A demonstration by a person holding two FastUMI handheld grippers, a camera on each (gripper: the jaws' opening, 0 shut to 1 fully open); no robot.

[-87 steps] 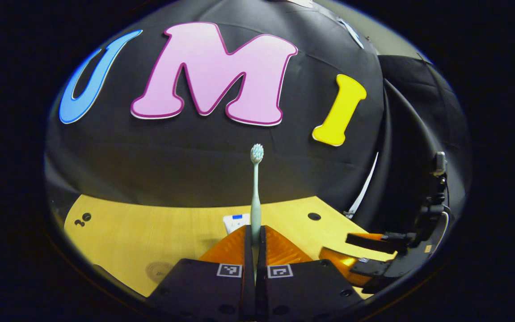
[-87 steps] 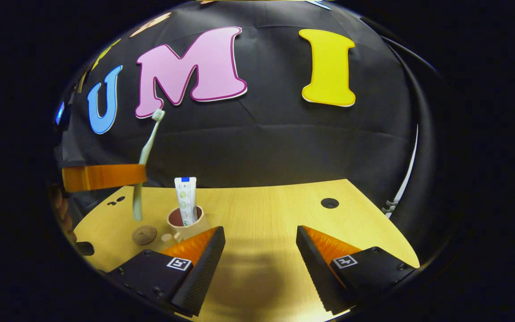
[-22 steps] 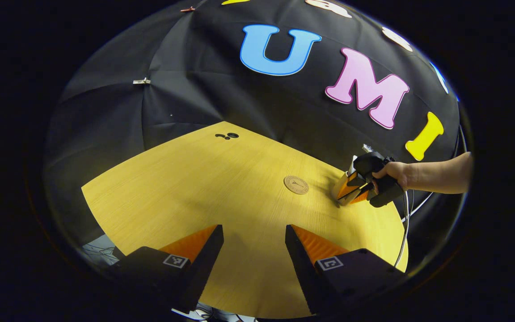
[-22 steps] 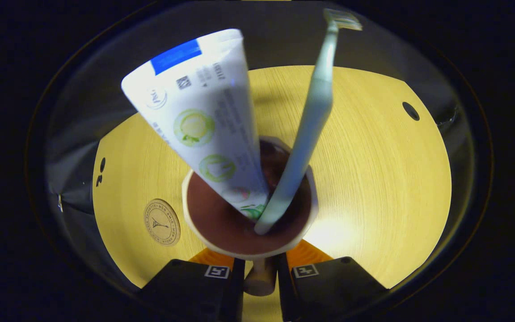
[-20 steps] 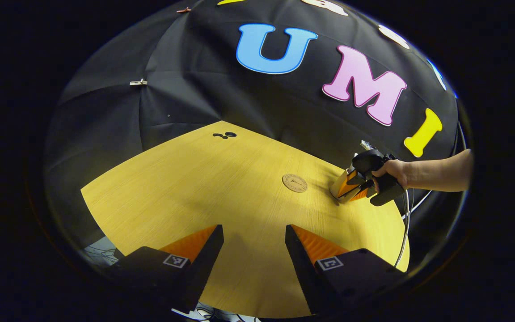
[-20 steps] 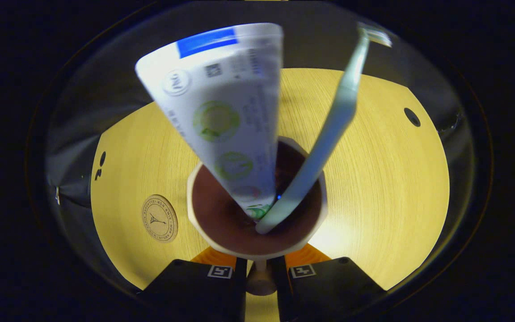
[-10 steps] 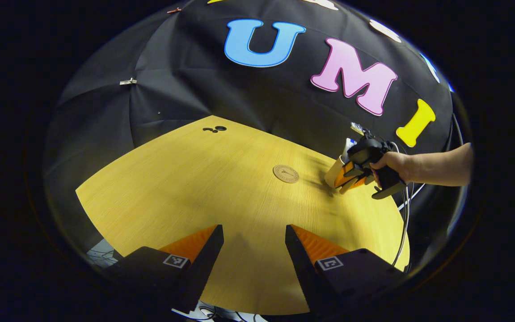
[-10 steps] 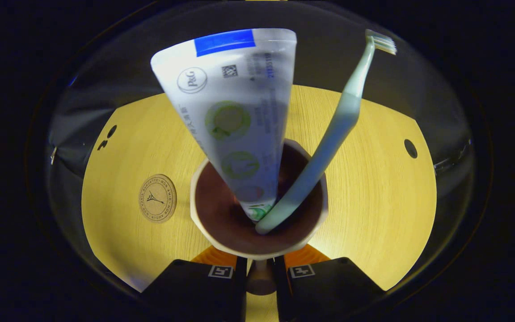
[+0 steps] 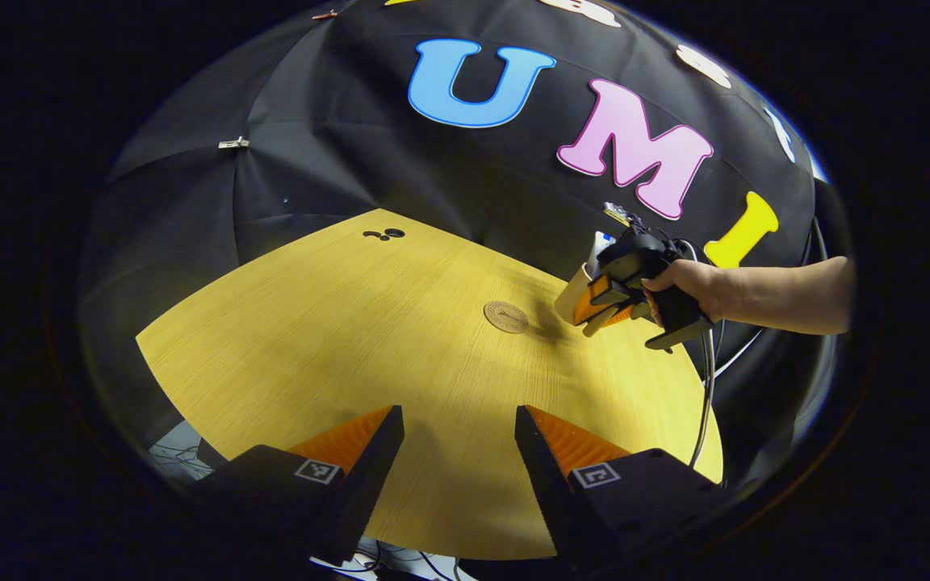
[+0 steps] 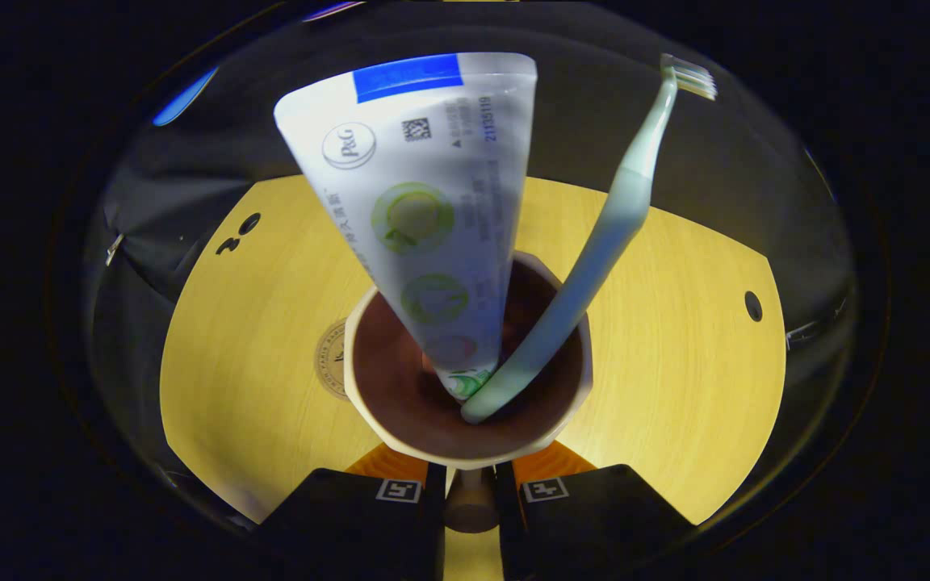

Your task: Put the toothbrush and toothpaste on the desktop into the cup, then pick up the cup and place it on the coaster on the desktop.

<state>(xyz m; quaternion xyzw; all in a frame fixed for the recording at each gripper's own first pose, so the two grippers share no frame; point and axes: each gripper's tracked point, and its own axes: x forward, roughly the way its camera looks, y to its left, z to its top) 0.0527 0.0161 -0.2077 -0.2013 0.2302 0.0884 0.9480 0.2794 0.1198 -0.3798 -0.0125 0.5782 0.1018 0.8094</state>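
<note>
In the right gripper view, a cream cup [image 10: 570, 387] with a dark brown inside holds a white toothpaste tube [image 10: 425, 210] and a pale green toothbrush [image 10: 594, 242]. My right gripper [image 10: 469, 496] is shut on the cup's handle and holds the cup in the air. The round brown coaster [image 10: 328, 359] lies on the desk, partly hidden behind the cup's left rim. In the left gripper view, the cup [image 9: 571, 292] hangs just right of the coaster [image 9: 505, 316], held by a hand [image 9: 687, 282]. My left gripper [image 9: 458, 432] stands open over the desk's near edge.
The yellow wooden desk [image 9: 336, 339] has a pair of small holes [image 9: 384, 235] at its far left and one hole [image 10: 753, 306] on the right. A cable [image 9: 703, 403] hangs from the right gripper. The black cloth wall stands behind the desk.
The right gripper has lifted the cup and carried it left toward the coaster, which is now partly behind the cup. The left gripper has stayed open and nearly still.
</note>
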